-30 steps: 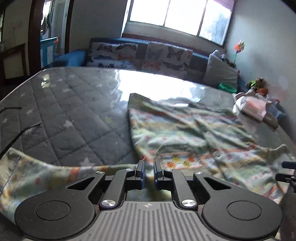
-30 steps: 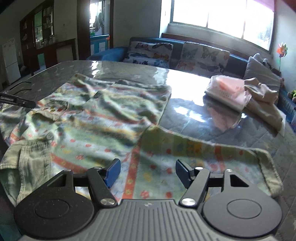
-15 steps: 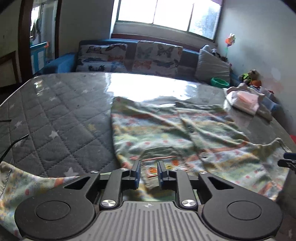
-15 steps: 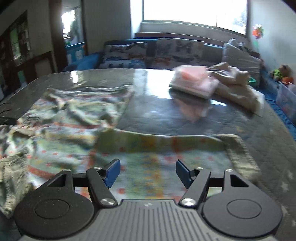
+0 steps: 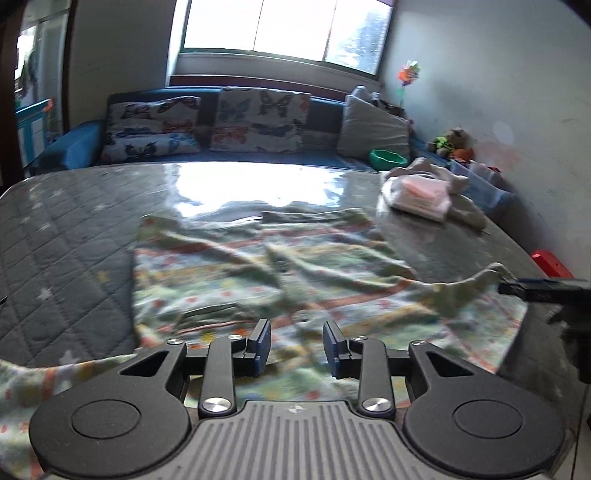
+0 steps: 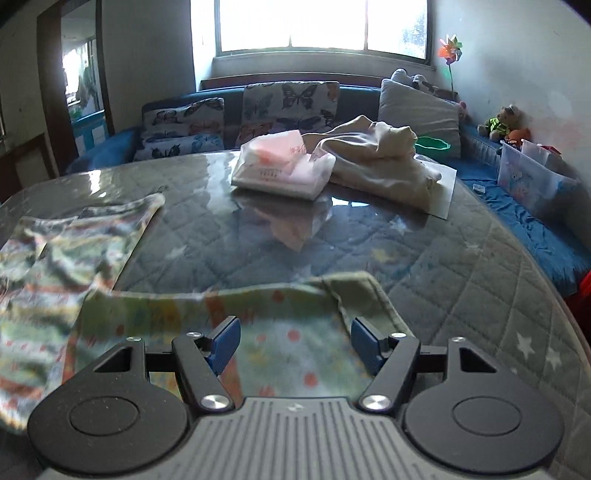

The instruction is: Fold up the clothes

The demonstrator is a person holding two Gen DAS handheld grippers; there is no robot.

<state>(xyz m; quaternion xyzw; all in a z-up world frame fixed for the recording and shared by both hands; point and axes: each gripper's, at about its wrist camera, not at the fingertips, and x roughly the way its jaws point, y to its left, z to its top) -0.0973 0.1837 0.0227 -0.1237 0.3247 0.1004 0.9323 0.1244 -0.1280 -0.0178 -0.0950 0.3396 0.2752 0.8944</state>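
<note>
The patterned shirt (image 5: 258,273) lay spread and wrinkled on the quilted grey surface (image 5: 66,236), which wore a glossy clear cover. Its body filled the middle of the left wrist view, one sleeve trailing toward 8 o'clock and the other reaching out toward 3 o'clock. In the right wrist view the shirt (image 6: 59,273) sat at 9 o'clock, its sleeve stretched across the bottom centre. The left tool (image 5: 296,349) hung just above the shirt's lower part, its jaws opening, a narrow gap between them and no cloth pinched there. The right tool (image 6: 295,341) stood wide apart over the sleeve, gripping nothing; whether its pads touched the cloth could not be told. A dark part of the right tool showed at 3 o'clock in the left view, near the sleeve's cuff. At 12 o'clock in the right view, well apart from the shirt, lay a white and pink packet (image 6: 284,168) with a beige garment (image 6: 384,162) just beside it. Beyond the surface stood a blue sofa (image 5: 85,147) with butterfly cushions (image 5: 258,122) under a bright window (image 5: 284,29).
</note>
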